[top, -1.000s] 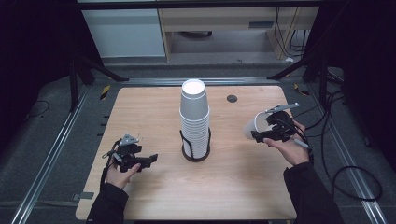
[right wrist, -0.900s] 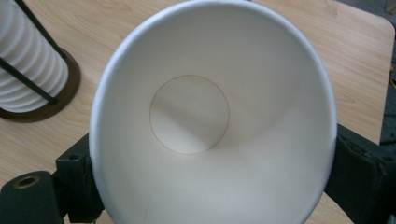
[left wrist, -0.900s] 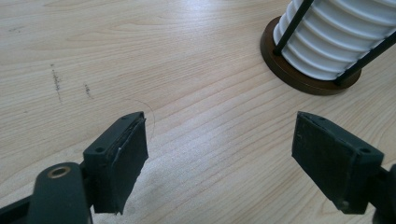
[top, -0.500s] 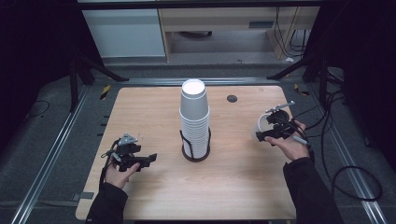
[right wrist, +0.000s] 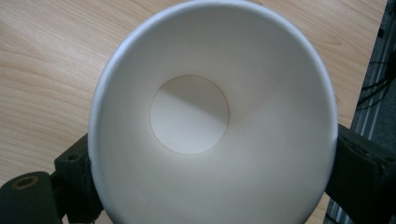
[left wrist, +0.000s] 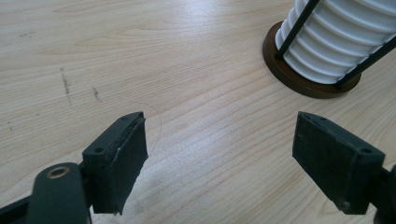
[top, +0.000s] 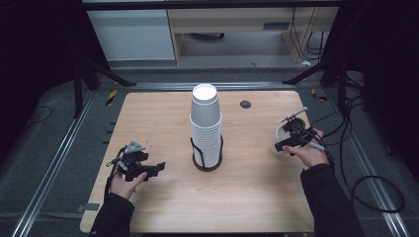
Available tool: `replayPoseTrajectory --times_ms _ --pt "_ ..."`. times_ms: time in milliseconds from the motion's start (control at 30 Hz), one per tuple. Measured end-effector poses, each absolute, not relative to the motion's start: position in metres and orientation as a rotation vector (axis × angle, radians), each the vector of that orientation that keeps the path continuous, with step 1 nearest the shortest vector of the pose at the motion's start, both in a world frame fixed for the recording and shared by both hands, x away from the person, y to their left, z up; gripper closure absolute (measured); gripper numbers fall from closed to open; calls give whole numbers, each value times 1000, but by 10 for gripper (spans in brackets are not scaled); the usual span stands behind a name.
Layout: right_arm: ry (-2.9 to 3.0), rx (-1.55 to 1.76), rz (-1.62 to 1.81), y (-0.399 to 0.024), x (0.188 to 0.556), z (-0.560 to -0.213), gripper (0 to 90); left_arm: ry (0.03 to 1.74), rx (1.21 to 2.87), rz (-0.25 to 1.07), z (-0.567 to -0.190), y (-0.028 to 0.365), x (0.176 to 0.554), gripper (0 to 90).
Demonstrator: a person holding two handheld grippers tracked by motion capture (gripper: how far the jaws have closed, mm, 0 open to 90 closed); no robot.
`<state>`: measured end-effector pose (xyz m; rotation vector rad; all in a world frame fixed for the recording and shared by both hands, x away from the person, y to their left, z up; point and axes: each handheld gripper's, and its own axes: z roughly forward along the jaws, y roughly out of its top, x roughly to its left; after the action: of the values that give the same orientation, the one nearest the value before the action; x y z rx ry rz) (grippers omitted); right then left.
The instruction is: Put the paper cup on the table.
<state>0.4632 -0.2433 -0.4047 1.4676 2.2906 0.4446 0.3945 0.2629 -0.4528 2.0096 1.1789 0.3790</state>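
Observation:
A tall stack of white paper cups, mouths down, stands in a black wire holder with a round brown base at the table's middle. My right gripper is shut on a single white paper cup near the table's right edge. In the right gripper view that cup opens toward the camera, clamped between the two jaws of my right gripper. My left gripper is at the left front, open, pointing toward the stack. In its own view, the left gripper is over bare wood, with the stack at the upper right.
The wooden table has a small dark round hole at the back right. Cables trail off the right edge along a metal rail. A cabinet and shelf stand beyond the far edge.
My right gripper has carried the single cup a little right and down toward the table near the right edge. The left gripper and the stack have stayed put.

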Motion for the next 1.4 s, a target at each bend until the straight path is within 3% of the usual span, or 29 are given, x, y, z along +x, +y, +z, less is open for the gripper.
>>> replayPoseTrajectory --times_ms 700,1400 --pt "2377 1486 262 -250 471 -419 78 1175 2029 366 -454 261 395 169" --pt "2399 1524 336 -253 468 -423 11 1167 2033 358 -455 261 395 167"
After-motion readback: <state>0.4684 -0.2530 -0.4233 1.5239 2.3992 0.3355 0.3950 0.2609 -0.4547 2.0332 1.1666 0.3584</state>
